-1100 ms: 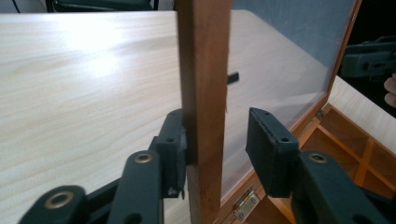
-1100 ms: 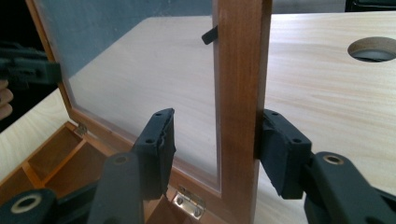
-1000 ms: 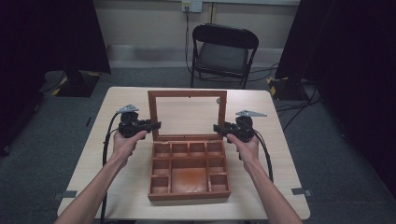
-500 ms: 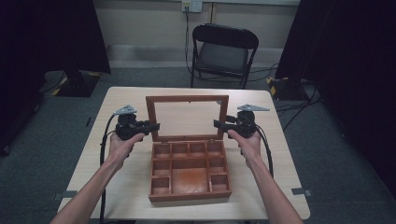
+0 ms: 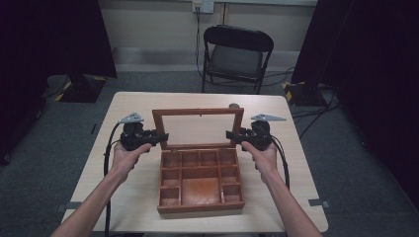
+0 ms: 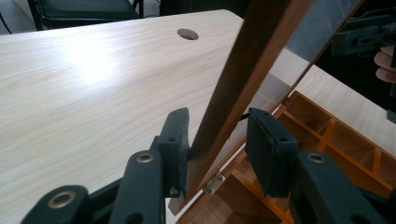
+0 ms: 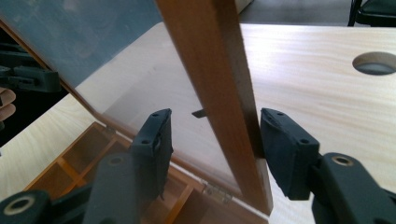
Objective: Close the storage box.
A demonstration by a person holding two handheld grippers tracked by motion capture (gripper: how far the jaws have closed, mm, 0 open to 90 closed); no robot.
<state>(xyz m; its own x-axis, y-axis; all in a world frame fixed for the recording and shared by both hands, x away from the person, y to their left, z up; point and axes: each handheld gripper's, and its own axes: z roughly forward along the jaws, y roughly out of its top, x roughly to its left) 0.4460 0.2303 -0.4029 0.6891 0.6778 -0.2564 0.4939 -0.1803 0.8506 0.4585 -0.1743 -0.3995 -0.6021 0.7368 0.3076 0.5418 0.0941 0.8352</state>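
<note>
Left tool and right tool each straddle the lid.

A black metal folding chair is standing on grey carpet floor behind the pale wooden counter; dark curtains are hanging beside a cream wall.

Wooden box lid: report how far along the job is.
Done: the glass-paned lid stands raised at the back of the compartmented wooden box, compartments exposed. In hand: the left gripper and right gripper straddle the lid's side rails, jaws open, not clamped. Left: whether it swings further or shuts, I cannot tell.
</note>
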